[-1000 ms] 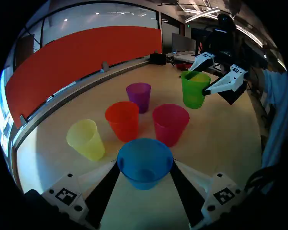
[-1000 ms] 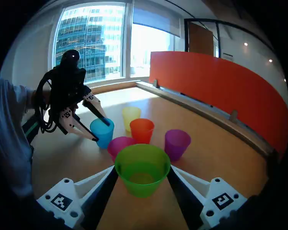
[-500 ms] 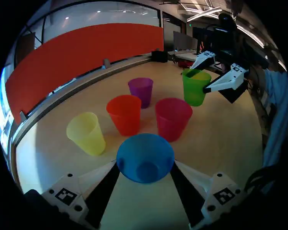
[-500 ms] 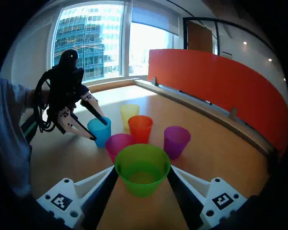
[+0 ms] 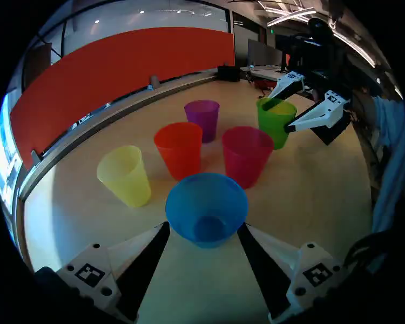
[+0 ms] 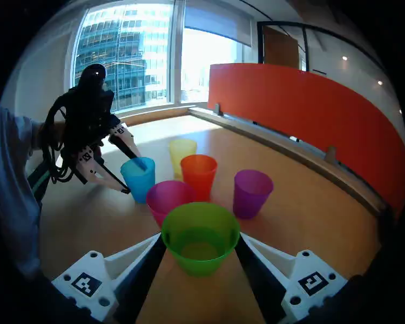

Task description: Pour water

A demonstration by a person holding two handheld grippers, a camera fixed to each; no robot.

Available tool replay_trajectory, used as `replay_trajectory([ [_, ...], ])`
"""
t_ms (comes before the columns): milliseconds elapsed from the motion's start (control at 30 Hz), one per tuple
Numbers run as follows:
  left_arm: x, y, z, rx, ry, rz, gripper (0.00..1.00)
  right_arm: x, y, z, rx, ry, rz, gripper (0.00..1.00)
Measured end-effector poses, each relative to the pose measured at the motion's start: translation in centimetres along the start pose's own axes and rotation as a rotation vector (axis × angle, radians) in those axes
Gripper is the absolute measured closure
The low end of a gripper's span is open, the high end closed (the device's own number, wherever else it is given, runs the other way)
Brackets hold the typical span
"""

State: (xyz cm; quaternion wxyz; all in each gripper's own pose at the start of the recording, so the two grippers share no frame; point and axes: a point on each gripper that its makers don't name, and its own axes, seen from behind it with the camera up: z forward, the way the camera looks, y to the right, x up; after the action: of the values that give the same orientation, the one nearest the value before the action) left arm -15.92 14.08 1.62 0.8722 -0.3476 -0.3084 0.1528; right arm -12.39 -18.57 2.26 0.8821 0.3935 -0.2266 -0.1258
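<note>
Closer than a second ago, the green cup (image 6: 200, 224) has drifted up just beside the pink cup (image 6: 170, 197). Around it the right gripper (image 6: 200, 238) is clamped, with a shallow pool of water (image 6: 200, 251) in the bottom. The left gripper (image 5: 204, 225) is clamped on the blue cup (image 5: 206, 205), which looks dry. The two held cups are well apart, so tipping now would likely spill onto the table (image 5: 316, 194). The orange cup (image 5: 178, 148), purple cup (image 5: 202, 116) and yellow cup (image 5: 125, 175) crowd near, and a swinging finger could topple one.

Blue cup (image 5: 206, 208), green cup (image 5: 275, 121), yellow cup (image 5: 124, 175), orange cup (image 5: 179, 148), purple cup (image 5: 202, 119), magenta cup (image 5: 247, 155). Tabletop's (image 5: 310, 189) light tan wood grain, partition's (image 5: 121, 70) bright orange-red.
</note>
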Motion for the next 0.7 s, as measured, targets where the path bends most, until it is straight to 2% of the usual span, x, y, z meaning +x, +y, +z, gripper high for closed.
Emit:
replay_trajectory([
  [700, -1.0, 1.0, -1.3, -0.018, 0.004, -0.006, 0.07, -2.7, 0.0, 1.1, -0.019, -0.045, -0.025, 0.1],
])
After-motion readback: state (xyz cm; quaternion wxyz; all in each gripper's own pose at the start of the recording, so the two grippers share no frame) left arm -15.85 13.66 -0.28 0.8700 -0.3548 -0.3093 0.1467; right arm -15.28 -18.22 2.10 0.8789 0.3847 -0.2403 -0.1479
